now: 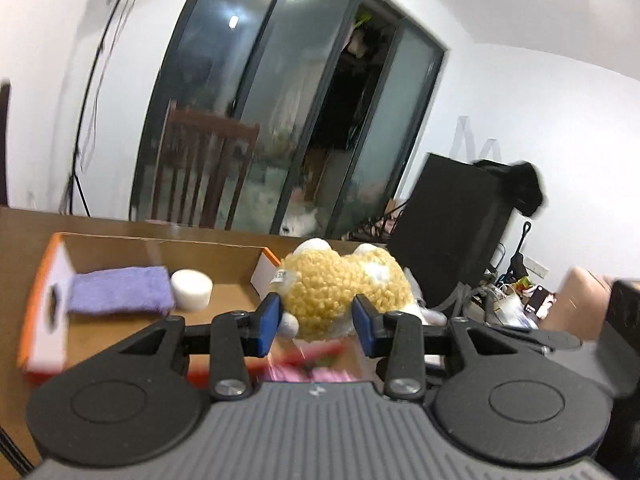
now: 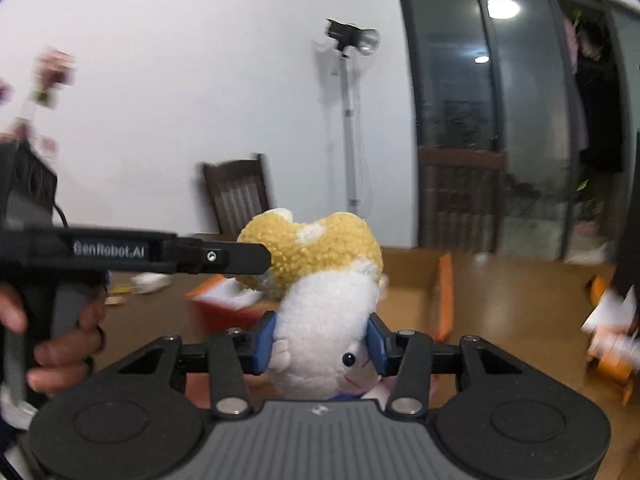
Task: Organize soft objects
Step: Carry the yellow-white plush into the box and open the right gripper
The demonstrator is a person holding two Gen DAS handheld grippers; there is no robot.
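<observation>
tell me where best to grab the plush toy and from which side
Across its soft body, one tool at each end, as now: the left tool pinches the yellow curly half of the plush toy, the right tool squeezes the white head from the near side, pads on both cheeks. The toy is long and floppy, so two level grips should stop sagging on the way to the box.

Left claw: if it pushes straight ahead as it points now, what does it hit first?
The plush toy already clamped in the left claw. Past it, probably the black box, though depth is unclear.
</observation>
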